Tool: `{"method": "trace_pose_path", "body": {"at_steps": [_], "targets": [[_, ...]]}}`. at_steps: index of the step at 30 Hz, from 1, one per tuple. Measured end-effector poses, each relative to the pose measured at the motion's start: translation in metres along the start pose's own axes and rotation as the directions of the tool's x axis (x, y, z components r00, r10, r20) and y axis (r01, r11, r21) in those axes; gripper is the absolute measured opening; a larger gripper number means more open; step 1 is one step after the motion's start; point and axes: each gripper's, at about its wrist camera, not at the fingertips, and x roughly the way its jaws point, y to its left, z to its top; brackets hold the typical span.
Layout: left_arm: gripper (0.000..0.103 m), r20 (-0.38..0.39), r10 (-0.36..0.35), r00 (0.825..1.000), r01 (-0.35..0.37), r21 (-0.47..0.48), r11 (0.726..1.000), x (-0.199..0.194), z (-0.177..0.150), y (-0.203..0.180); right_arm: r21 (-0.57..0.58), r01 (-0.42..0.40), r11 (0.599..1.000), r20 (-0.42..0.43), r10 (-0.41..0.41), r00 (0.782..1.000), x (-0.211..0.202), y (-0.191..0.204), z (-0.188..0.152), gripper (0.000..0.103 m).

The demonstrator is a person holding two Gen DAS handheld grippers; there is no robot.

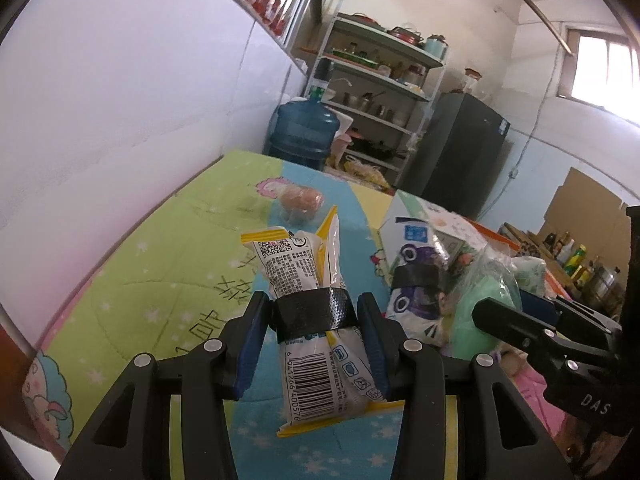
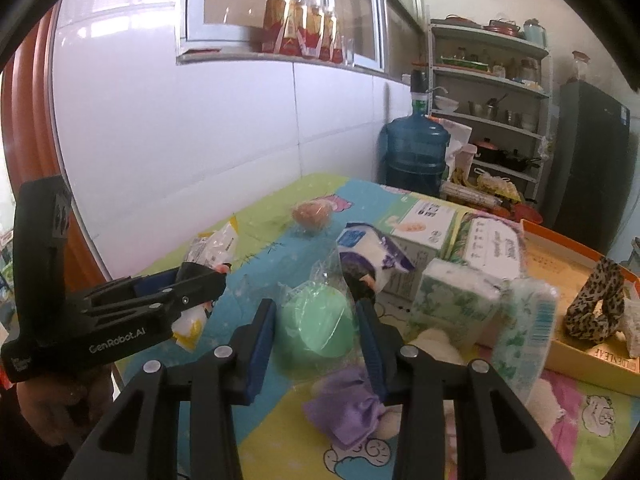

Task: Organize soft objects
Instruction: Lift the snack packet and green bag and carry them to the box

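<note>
We hold the white-and-yellow packet lengthwise in our left gripper, clamped at its black band, while our right gripper pinches the bagged green ball just right of that packet.

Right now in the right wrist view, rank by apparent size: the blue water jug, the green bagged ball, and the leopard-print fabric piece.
1. Green bagged ball, though it is nearest the camera
2. Blue water jug
3. Leopard-print fabric piece, close to the jug, so unsure

**Two black handheld grippers with blue finger pads**

The left gripper and right gripper share one build: matte black angular linkage arms, round silver screws at each pivot, and ribbed blue pads inside the fingers. White lettering reads "GenRobot.AI" on the left gripper's body, seen from the right wrist view.
</note>
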Motion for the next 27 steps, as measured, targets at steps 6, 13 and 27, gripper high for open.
{"method": "trace_pose_path", "body": {"at_steps": [6,13,27], "targets": [[0.047,0.020,-0.033,0.999,0.033,0.035,0.999,-0.008,0.006,-0.019,0.014,0.023,1.000,0.036,-0.024,0.999,-0.019,-0.007,0.000,0.041],[0.047,0.047,-0.095,0.994,0.090,0.100,0.991,-0.015,0.017,-0.053,0.050,0.065,0.997,0.083,-0.069,0.994,-0.042,-0.027,0.003,0.041],[0.047,0.042,-0.206,0.978,0.191,0.231,0.954,-0.007,0.032,-0.139,0.180,0.173,0.968,0.155,-0.201,0.967,-0.087,-0.098,-0.007,0.041]]}}
